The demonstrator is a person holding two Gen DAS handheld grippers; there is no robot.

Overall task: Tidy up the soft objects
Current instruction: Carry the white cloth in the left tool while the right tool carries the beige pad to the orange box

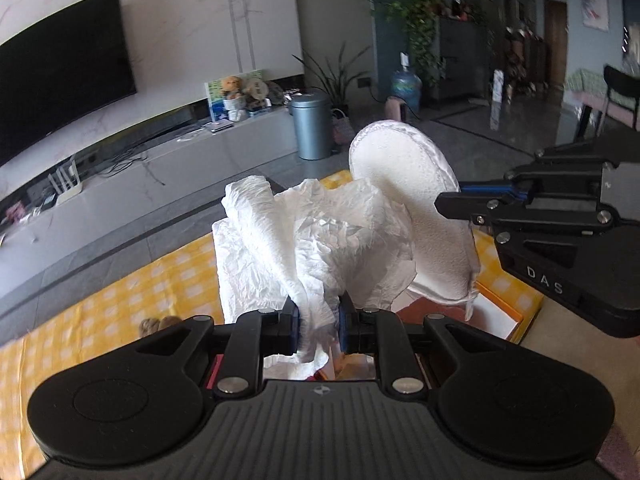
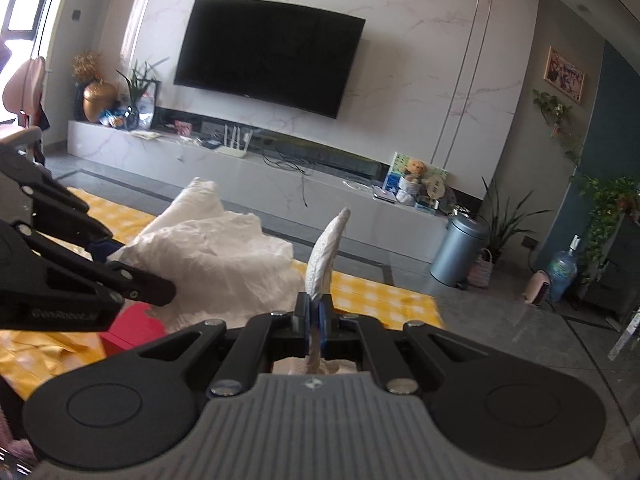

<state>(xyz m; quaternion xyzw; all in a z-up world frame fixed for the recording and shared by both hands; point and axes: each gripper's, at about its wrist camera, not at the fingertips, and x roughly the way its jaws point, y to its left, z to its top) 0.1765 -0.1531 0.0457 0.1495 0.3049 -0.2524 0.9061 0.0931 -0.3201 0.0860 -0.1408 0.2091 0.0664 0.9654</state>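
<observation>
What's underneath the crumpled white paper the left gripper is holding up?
Below the crumpled white paper clamped in the left gripper lie a yellow checked cloth and a red box. Whatever is directly under the paper is covered.

Two black two-finger grippers: the left gripper (image 1: 316,320) at six o'clock in its own view, the right gripper (image 2: 316,316) likewise in its own. One crumpled white paper towel (image 1: 320,240). One flat oval white terry slipper (image 1: 404,184), at one o'clock from the towel. One yellow-and-white checked cloth (image 1: 120,300). One grey cylindrical metal bin (image 1: 311,126). One black wall-mounted television (image 2: 268,60). One blue water jug (image 1: 405,87).
</observation>
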